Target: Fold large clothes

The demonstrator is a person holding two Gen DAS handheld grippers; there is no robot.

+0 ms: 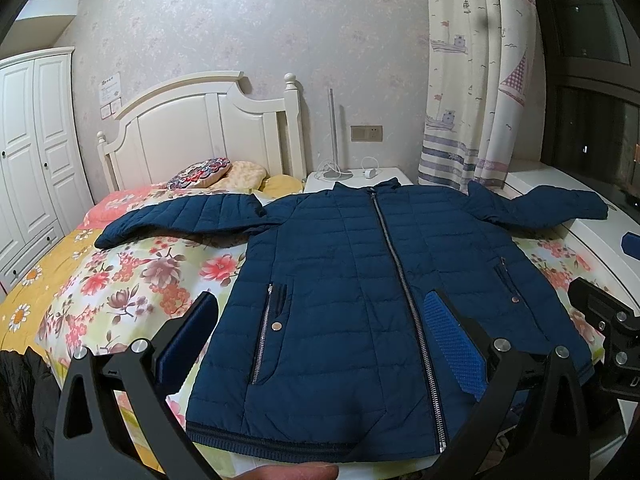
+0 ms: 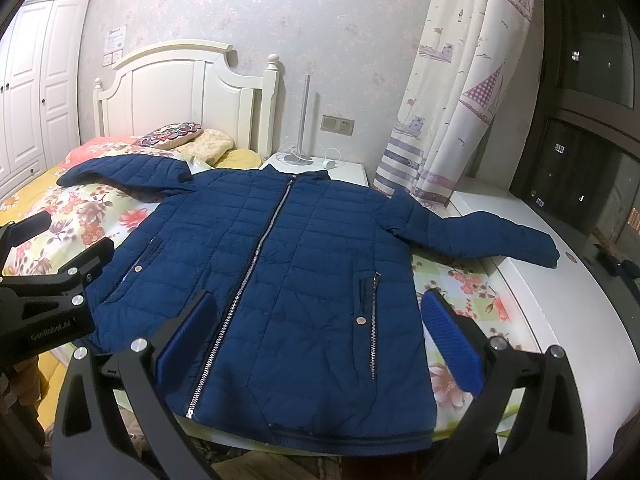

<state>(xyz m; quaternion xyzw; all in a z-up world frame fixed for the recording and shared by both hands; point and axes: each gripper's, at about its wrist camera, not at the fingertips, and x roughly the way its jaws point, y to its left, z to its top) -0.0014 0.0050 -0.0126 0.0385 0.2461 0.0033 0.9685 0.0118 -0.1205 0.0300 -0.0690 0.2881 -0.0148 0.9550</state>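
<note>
Blue-padded fingers of the left gripper (image 1: 326, 336) stand wide apart above the lower front of the jacket (image 1: 360, 280), holding nothing. The right gripper (image 2: 320, 332) is likewise spread wide and empty, over the hem and the right pocket side. Each gripper shows at the edge of the other's view.

Navy and quilted, the jacket lies flat on its back on the floral sheet (image 1: 132, 280) at the near end of the bed, with the zip (image 1: 400, 272) closed up the middle. One sleeve (image 1: 180, 216) stretches left across the sheet; the other sleeve (image 2: 480, 236) reaches right onto a white ledge (image 2: 560, 300).

Beyond the collar sit pillows (image 1: 224, 174), a white headboard (image 1: 200, 120), and a nightstand (image 1: 360, 178) with a lamp (image 1: 334, 136). A sailboat curtain (image 1: 472, 80) hangs at right, a wardrobe (image 1: 28, 140) stands far left.
</note>
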